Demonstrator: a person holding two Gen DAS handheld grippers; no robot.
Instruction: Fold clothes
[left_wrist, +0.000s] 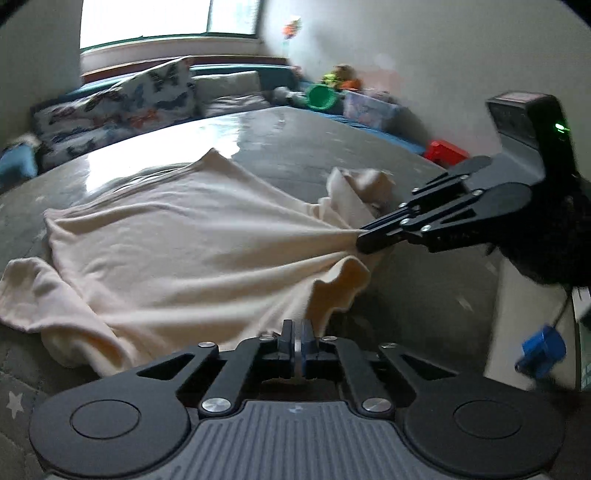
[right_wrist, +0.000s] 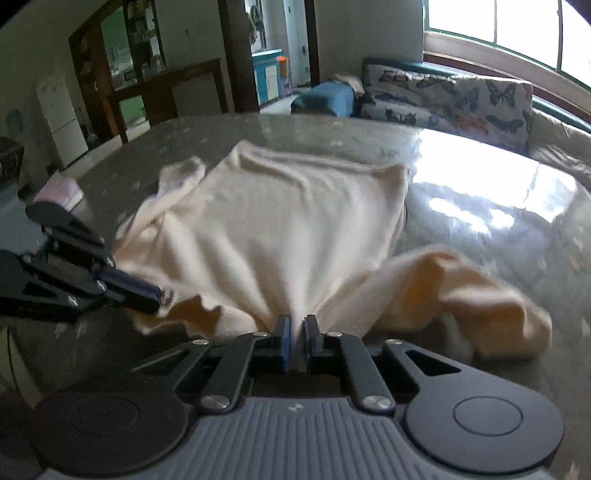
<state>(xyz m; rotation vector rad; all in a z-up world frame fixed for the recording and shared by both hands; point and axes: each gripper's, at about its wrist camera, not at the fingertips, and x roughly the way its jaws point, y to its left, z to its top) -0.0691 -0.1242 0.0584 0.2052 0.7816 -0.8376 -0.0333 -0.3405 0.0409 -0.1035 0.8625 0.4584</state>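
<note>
We see the cream shirt (left_wrist: 177, 236) spread rumpled on the glossy grey counter (left_wrist: 295, 155). Our left tongs (left_wrist: 297, 339) are clamped on its near edge, and our right tongs (right_wrist: 295, 332) pinch a bunched fold just beside them, cloth pulled taut between the pads. A butterfly cushion (right_wrist: 443, 99) lies beyond.

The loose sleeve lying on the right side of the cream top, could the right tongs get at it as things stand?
Probably not yet: the right tongs are shut on the cream top. The sleeve lies uncovered beside them, so they would have to let go first.
</note>
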